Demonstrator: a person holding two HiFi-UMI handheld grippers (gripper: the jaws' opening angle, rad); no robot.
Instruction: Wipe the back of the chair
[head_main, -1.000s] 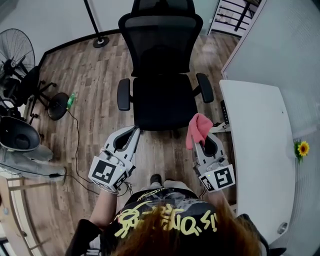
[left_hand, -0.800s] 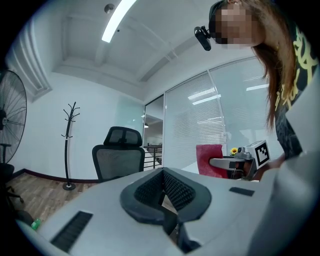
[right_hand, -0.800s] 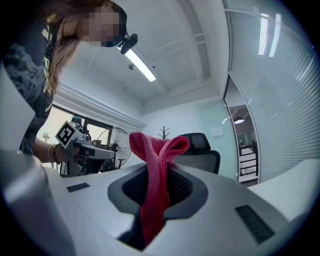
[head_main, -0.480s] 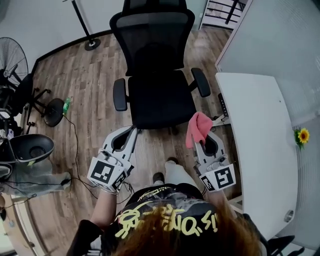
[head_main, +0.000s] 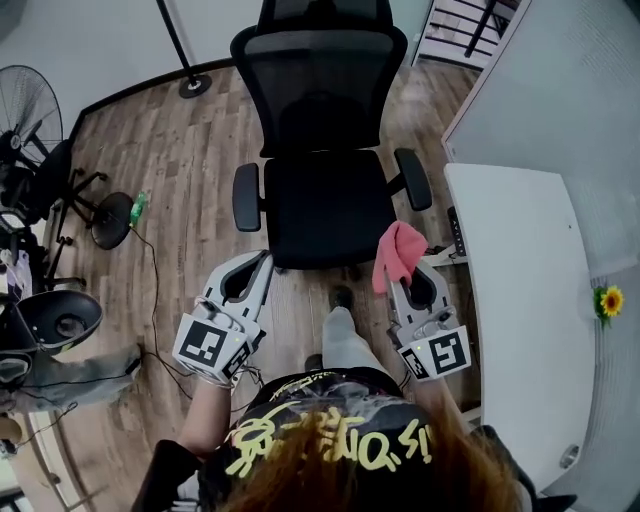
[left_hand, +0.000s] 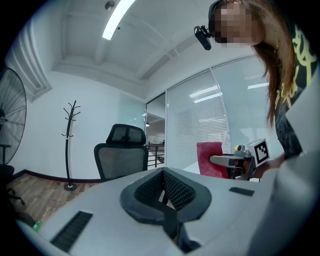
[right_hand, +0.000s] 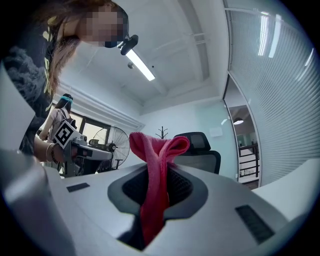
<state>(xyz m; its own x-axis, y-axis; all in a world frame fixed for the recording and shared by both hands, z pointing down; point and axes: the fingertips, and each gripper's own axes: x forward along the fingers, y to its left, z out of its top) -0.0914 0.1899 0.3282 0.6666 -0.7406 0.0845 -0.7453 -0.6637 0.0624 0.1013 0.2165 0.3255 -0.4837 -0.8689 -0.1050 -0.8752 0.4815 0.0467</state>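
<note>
Person's foot (head_main: 342, 297) has stepped forward toward the chair (head_main: 322, 205).
Right gripper (head_main: 402, 278) clamps pink cloth (head_main: 399, 250); left gripper (head_main: 266, 262), lower left, closed and empty.

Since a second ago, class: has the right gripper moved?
No, barely: the right gripper, shut on the pink cloth, stays by the chair seat's front right corner, beside the white desk.

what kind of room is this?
Probably an office: a black mesh office chair on wood flooring, a white desk beside it, and glass partitions with blinds.
</note>
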